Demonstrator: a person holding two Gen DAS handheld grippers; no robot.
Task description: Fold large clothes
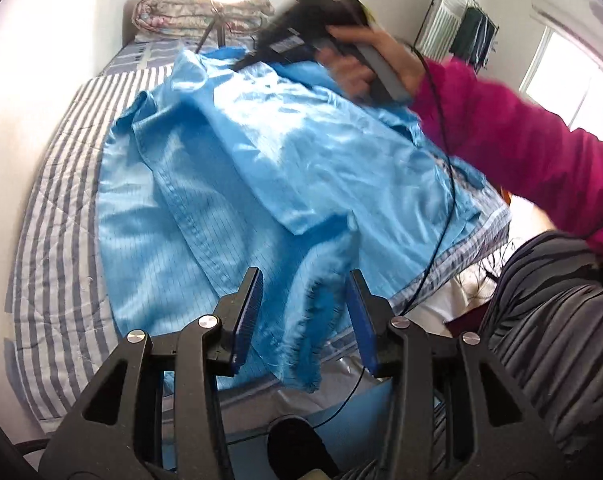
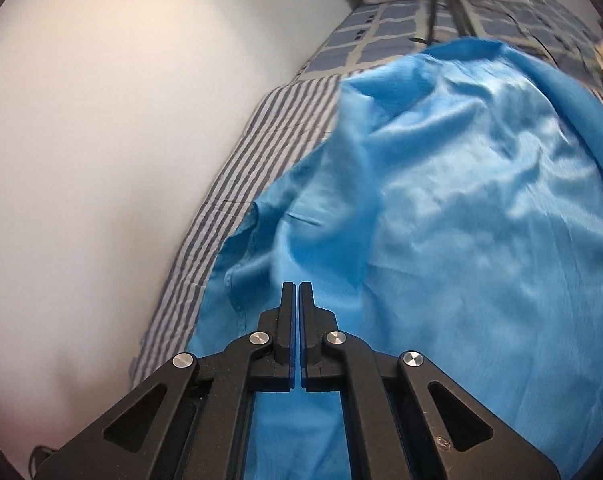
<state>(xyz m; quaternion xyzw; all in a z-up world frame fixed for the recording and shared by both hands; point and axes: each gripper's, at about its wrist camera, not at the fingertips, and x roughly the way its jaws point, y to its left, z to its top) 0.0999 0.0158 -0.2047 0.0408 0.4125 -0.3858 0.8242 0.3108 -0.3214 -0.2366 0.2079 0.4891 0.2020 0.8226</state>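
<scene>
a big shiny blue garment (image 1: pixel 261 152) lies spread and rumpled over a bed with a striped sheet (image 1: pixel 49 240), part of it folded over itself, its frayed near edge hanging toward the camera. the left gripper (image 1: pixel 305 276) has its jaws apart with that frayed edge between them, the pads not pressing on it. the right gripper (image 2: pixel 297 286) has its jaws together above the cloth, nothing between them. in the left view a hand (image 1: pixel 361 60) in a pink sleeve (image 1: pixel 521 140) holds the right tool over the far side of the garment, blurred, a black cable (image 1: pixel 445 184) trailing across the cloth. a folded flowered quilt (image 1: pixel 193 16) sits at the head of the bed, a white wall (image 2: pixel 121 140) alongside.
</scene>
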